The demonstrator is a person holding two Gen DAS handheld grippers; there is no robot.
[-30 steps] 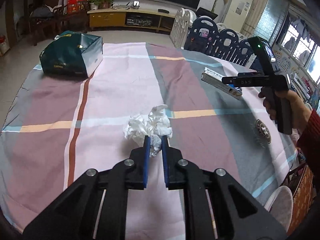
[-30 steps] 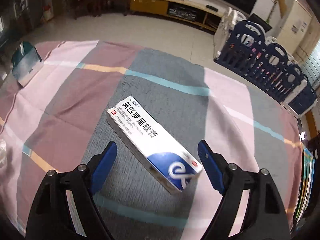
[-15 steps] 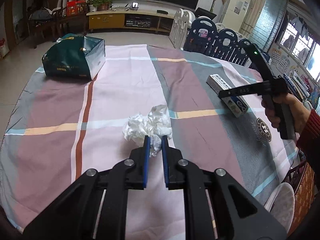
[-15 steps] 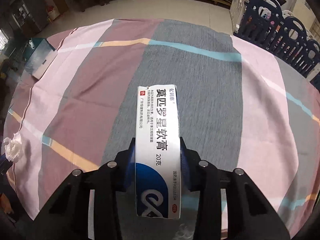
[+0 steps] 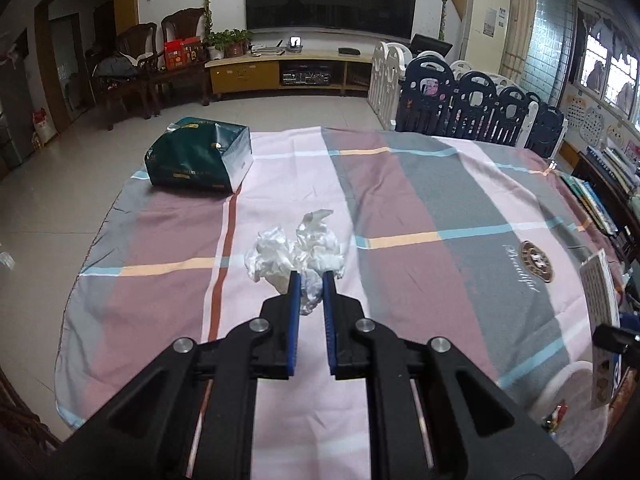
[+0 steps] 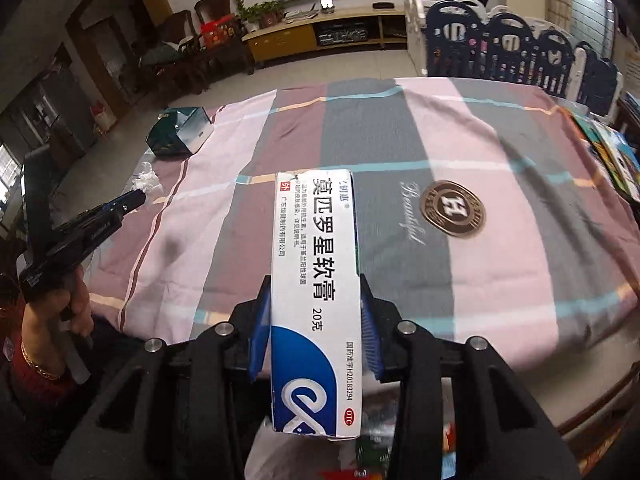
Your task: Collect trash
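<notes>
My left gripper [image 5: 308, 280] is shut on a crumpled white tissue wad [image 5: 296, 254] and holds it over the checked tablecloth [image 5: 420, 208]. My right gripper [image 6: 314, 292] is shut on a long white and blue ointment box [image 6: 314, 280] with Chinese print, lifted near the table's front edge. The box also shows at the right edge of the left wrist view [image 5: 600, 312]. The left gripper and tissue appear at the left in the right wrist view [image 6: 120, 208].
A dark green box [image 5: 200, 160] lies at the table's far left corner. A round brown emblem [image 6: 454, 210] is printed on the cloth. A white bag with trash [image 6: 360, 452] sits below the right gripper. Books [image 5: 600, 200] lie along the right side.
My right gripper closed on the ointment box, lifted it off the cloth and pulled it back toward the table's front edge. My left gripper kept its hold on the tissue.
</notes>
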